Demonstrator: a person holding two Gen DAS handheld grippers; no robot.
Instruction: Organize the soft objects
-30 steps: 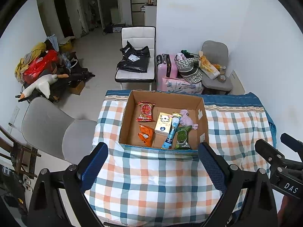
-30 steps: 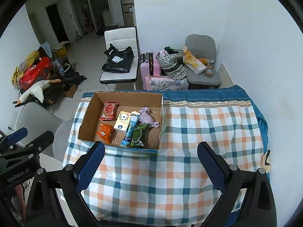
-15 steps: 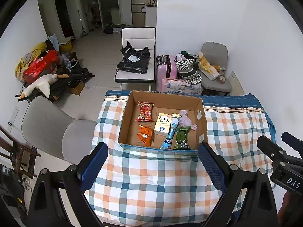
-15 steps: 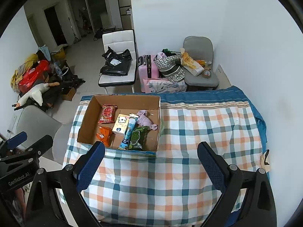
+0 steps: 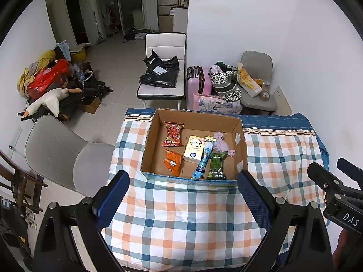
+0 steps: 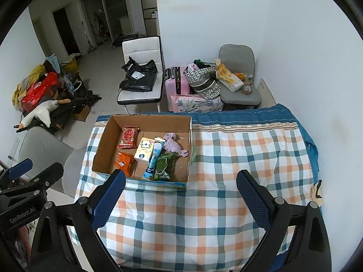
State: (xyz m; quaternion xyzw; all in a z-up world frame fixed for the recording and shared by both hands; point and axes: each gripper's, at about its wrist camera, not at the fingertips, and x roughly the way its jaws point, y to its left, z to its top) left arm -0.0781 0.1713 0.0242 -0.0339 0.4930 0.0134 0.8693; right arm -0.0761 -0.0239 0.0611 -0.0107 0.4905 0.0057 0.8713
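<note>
An open cardboard box (image 5: 241, 149) (image 6: 103, 140) stands on a table under a checked cloth (image 5: 181, 222) (image 6: 226, 170). Inside lie a red snack pack (image 5: 173, 134) (image 6: 128, 137), an orange pack (image 5: 172, 162) (image 6: 124, 162), a white tissue pack (image 5: 194, 150) (image 6: 143, 151), a blue tube (image 5: 204, 158) (image 6: 153, 158), a green pack (image 5: 216, 166) (image 6: 164, 166) and a lilac soft cloth (image 5: 221, 145) (image 6: 173, 145). My left gripper (image 5: 183, 197) hangs open well above the cloth, in front of the box. My right gripper (image 6: 180, 200) is open too, nearer the table's middle. Both hold nothing.
A grey chair (image 5: 56, 154) stands left of the table. Behind it are a white chair with a black bag (image 5: 162, 74), a pink suitcase (image 5: 199, 81) and a second grey chair piled with bags (image 5: 256, 86). A white wall (image 6: 317, 90) runs along the right.
Both grippers have risen and drawn back slightly, so the box and table look a little smaller and lower in the views. Nothing in the box has moved.
</note>
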